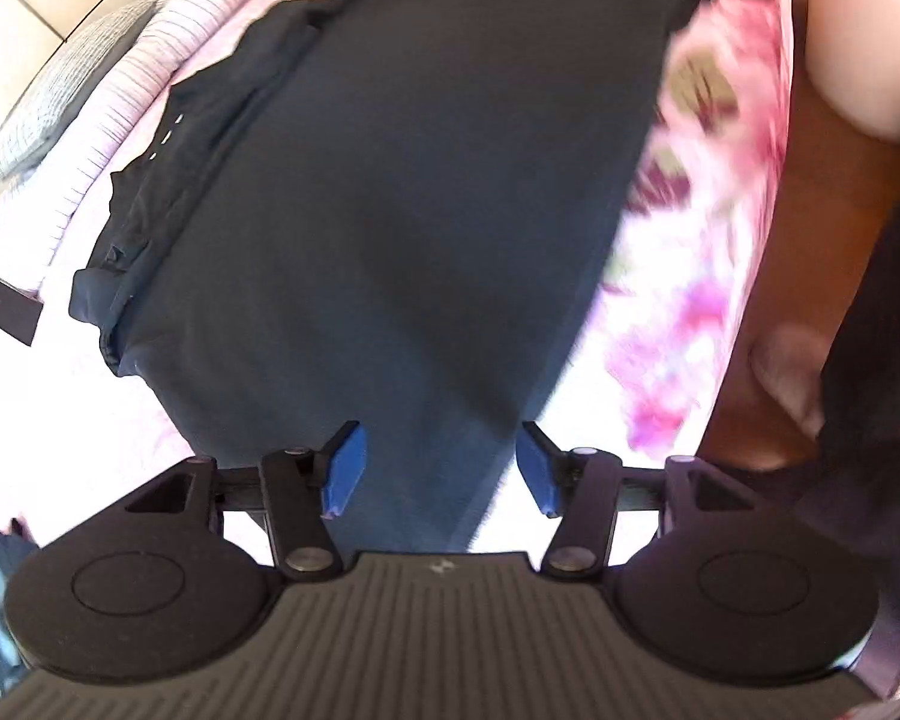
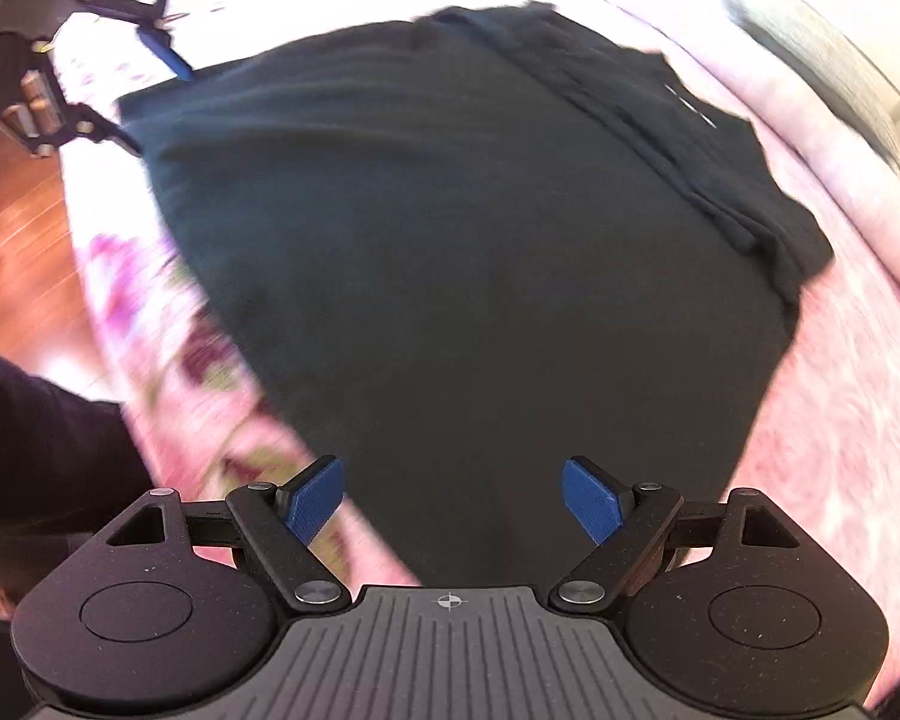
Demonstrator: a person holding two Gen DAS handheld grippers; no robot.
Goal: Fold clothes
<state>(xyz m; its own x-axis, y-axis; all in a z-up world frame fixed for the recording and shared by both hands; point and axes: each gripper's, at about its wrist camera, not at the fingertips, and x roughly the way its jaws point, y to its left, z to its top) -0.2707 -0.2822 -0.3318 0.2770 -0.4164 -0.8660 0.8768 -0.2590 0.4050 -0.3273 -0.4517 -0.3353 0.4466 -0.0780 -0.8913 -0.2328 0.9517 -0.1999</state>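
Observation:
A dark navy garment [image 1: 402, 192] lies spread flat on a bed, with a bunched seam and small white marks along its left side. It also fills the right wrist view [image 2: 468, 252], bunched edge at the upper right. My left gripper [image 1: 438, 468] is open and empty, its blue pads hovering over the garment's near end. My right gripper [image 2: 450, 501] is open and empty above the garment's near edge. The left gripper [image 2: 150, 42] shows at the top left of the right wrist view, by the garment's far corner.
The bed has a pink floral cover [image 1: 702, 192] and a pink striped blanket [image 1: 144, 90] beside the garment. A grey pillow [image 1: 60, 96] lies at the far left. Wooden floor [image 2: 18, 228] runs along the bed's edge. A person in dark clothing [image 2: 36, 456] stands close.

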